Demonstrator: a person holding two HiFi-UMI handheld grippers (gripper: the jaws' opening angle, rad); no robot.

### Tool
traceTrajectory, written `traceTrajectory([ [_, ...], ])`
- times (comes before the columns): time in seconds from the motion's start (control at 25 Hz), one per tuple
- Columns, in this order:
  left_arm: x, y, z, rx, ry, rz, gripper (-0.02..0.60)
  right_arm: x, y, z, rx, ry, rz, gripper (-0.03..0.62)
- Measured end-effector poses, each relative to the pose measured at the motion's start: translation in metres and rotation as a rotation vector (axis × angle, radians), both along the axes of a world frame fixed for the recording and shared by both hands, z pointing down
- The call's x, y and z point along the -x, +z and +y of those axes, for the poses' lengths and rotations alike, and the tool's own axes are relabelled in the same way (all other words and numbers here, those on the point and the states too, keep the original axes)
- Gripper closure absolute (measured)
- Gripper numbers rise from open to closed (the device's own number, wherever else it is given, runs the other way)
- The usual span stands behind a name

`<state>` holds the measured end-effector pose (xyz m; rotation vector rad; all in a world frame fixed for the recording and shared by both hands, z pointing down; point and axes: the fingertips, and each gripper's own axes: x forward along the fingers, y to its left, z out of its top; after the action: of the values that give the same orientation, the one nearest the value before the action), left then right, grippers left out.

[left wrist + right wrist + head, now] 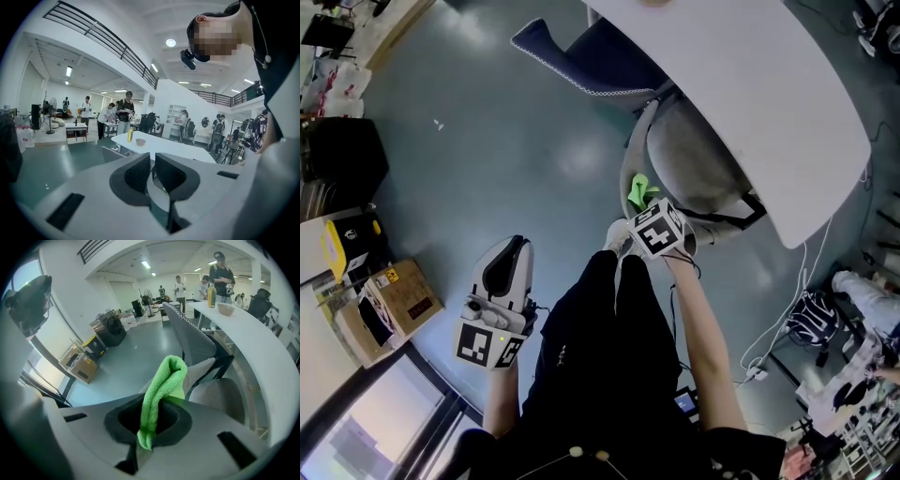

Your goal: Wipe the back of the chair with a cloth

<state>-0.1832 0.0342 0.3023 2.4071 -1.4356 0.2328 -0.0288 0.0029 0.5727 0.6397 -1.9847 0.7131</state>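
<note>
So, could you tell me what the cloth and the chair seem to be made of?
Cloth: likely microfibre, bright green and matte; its surface shows a fuzzy pile. Chair: pale grey upholstery, probably woven fabric, matte with no gloss.

readable text: none | cardboard box (405, 298) labels: yellow and white, too small to read

The head view looks steeply down from above the person onto the floor (487, 141), with the left tool (514, 247) at lower left, the right tool (643, 202) at centre, and the grey chair (694, 169) and white desk (741, 84) at upper right. The left gripper view rides low on its tool and faces level across the room to that desk (161, 146) mid-frame. The right gripper view looks closely along its jaws at the chair (220, 401) and desk (248, 333), right of frame.
</note>
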Motion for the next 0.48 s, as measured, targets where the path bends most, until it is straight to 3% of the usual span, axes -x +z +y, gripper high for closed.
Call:
traceTrajectory([
  [0.24,-0.001,-0.004,-0.004,-0.012,0.0,0.002,0.545,0.015,-0.006,-0.034,-0.014,0.141,-0.024,0.574],
  [0.48,0.01,-0.015,-0.004,-0.03,-0.024,-0.011,0.546,0.042,-0.004,-0.072,-0.075,0.207,-0.011,0.574],
])
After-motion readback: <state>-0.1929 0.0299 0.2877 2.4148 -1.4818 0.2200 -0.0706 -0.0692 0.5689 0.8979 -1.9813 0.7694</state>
